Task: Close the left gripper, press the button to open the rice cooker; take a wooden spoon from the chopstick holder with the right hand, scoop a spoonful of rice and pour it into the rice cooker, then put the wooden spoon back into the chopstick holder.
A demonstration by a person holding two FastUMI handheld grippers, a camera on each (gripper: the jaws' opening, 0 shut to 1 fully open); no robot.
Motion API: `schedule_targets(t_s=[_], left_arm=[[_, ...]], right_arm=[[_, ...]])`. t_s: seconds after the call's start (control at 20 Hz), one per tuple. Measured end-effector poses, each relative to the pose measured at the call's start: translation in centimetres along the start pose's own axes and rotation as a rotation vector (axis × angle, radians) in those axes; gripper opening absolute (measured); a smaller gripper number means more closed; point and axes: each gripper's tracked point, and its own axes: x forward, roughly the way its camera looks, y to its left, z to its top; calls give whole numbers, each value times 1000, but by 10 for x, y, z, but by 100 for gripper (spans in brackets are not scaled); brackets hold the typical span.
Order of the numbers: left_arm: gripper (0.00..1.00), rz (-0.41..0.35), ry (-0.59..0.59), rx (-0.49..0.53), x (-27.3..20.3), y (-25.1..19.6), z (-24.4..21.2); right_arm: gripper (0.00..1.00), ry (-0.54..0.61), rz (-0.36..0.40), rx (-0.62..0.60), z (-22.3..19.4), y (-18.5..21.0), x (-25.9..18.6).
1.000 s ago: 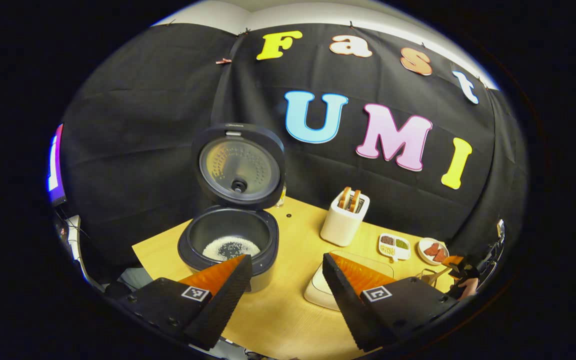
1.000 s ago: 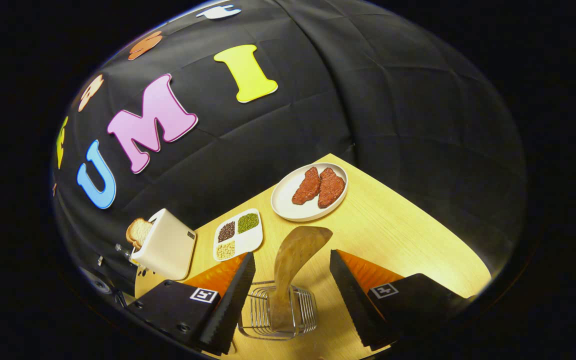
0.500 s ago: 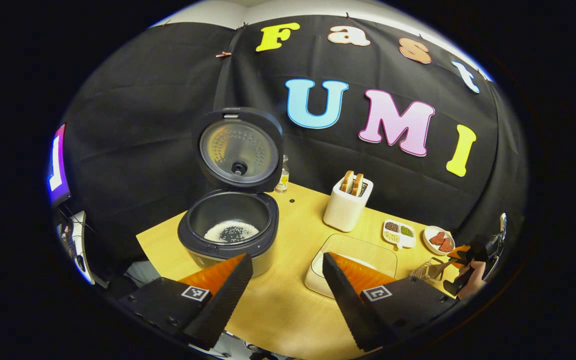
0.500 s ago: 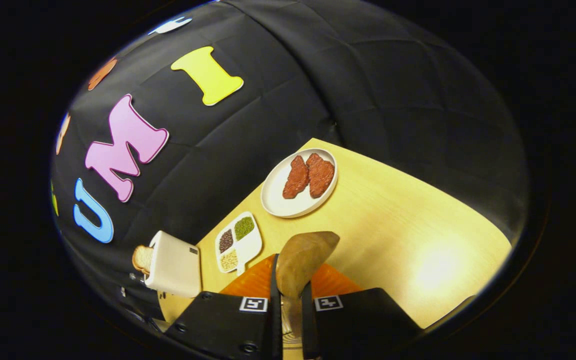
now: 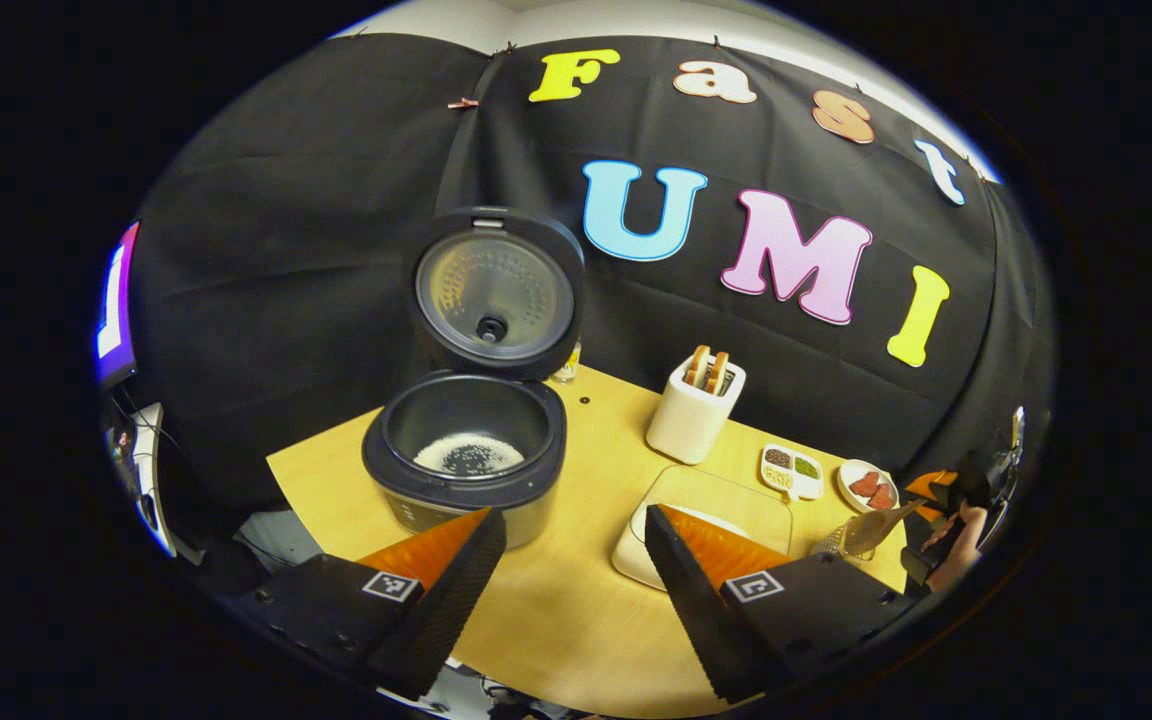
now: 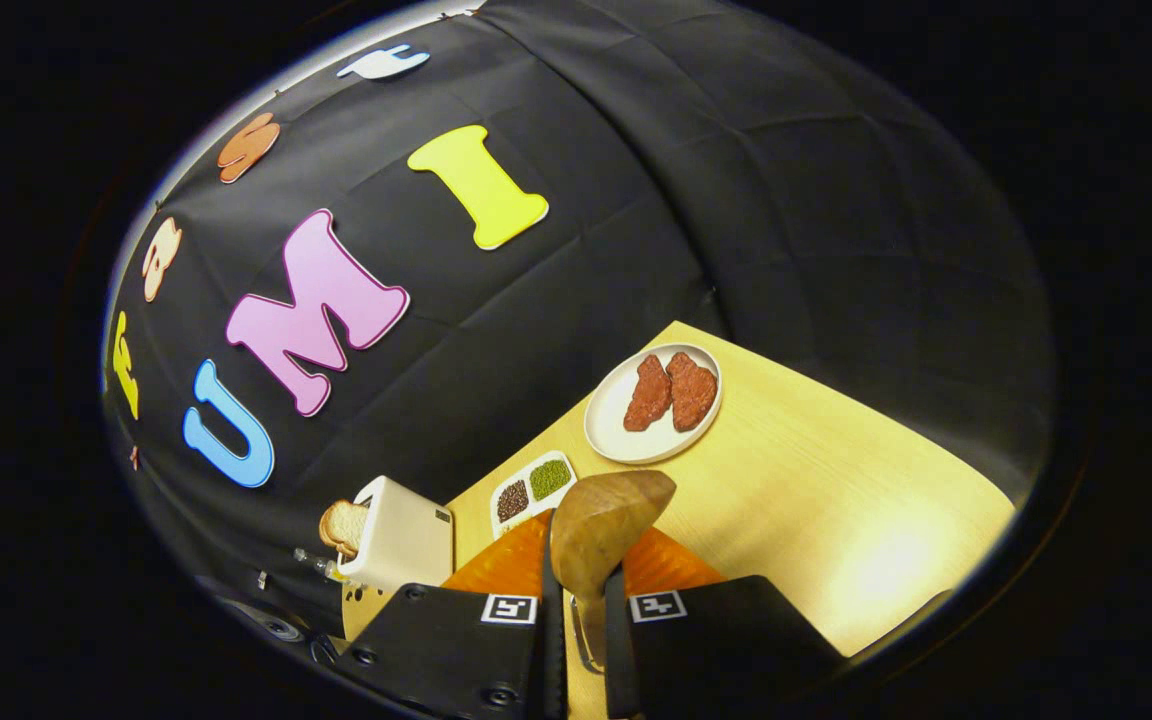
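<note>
Wood-grain yellow tabletop (image 5: 576, 620) carries a dark round rice cooker (image 5: 466, 465), lid raised upright, white rice in the pot bottom. Left gripper (image 5: 566, 545) hangs over the table's near edge, fingers spread wide, holding nothing. Right of the cooker: white toaster (image 5: 693, 412) with bread slices, shallow cream tray (image 5: 726, 495). Far right, the wire chopstick holder (image 5: 836, 542) beside the right gripper (image 5: 941, 500).

Right gripper view: right gripper (image 6: 576, 610) clamped on the pale wooden spoon (image 6: 601, 525), bowl upward. Beyond it, white plate (image 6: 626, 440) with two red patties, compartment dish (image 6: 531, 485) of beans.
</note>
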Motion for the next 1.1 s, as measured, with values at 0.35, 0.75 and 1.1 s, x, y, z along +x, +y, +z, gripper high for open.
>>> schedule_targets(t_s=[0.35, 0.75, 1.1], left_arm=[[95, -27, -26, -1, 11, 44, 18], [96, -131, -47, 20, 38, 78, 30], [95, -199, 34, -6, 58, 99, 9]], right_arm=[[19, -61, 65, -42, 2, 65, -44], [19, -18, 196, -157, -63, 158, -66], [19, 39, 209, -293, -136, 185, -43]])
